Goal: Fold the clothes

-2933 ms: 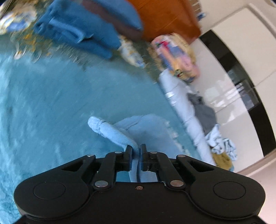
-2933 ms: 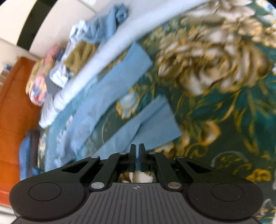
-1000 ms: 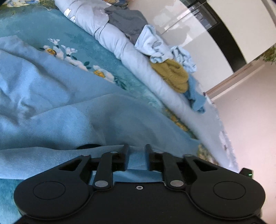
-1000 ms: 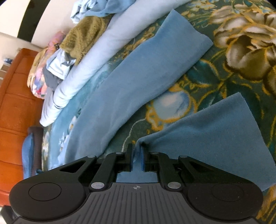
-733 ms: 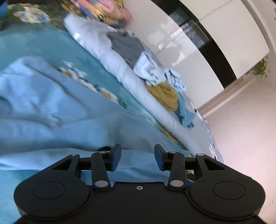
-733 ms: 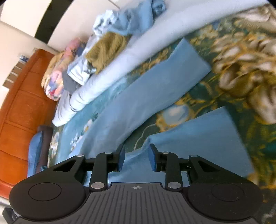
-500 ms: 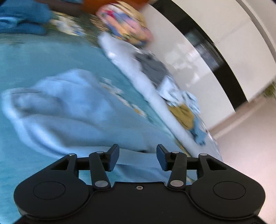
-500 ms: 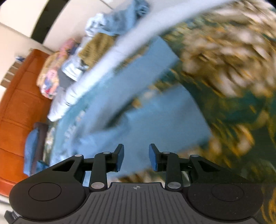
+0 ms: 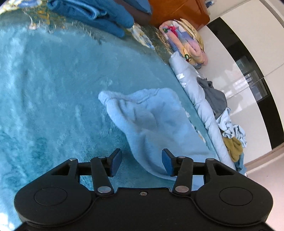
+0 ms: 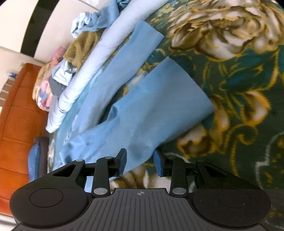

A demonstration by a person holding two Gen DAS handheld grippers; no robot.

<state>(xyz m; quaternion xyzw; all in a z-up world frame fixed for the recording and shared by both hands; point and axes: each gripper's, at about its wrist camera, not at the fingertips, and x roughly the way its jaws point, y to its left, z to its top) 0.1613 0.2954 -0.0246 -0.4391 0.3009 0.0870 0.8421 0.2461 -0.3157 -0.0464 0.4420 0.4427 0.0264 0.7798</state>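
Light blue trousers (image 9: 150, 120) lie rumpled on the teal fleece blanket (image 9: 44, 88). In the left wrist view their bunched end reaches toward the headboard. My left gripper (image 9: 141, 160) stands open just above their near edge; the cloth lies below the gap and neither pad touches it. In the right wrist view the two trouser legs (image 10: 159, 106) are spread flat over the green floral bedspread (image 10: 248, 71). My right gripper (image 10: 139, 160) is open over the near leg's edge, its pads clear of the cloth.
Folded dark blue clothes (image 9: 92, 12) lie by the orange wooden headboard (image 9: 177, 10). A rolled pale quilt (image 9: 195, 92) runs along the bed's far side, carrying a grey garment, a mustard knit (image 9: 232, 147) and a colourful bundle (image 9: 186, 40). White wardrobe doors stand behind.
Both grippers went from shut on the trousers to open and let them drop onto the bed. The left one swung toward the headboard end. The right one shifted slightly.
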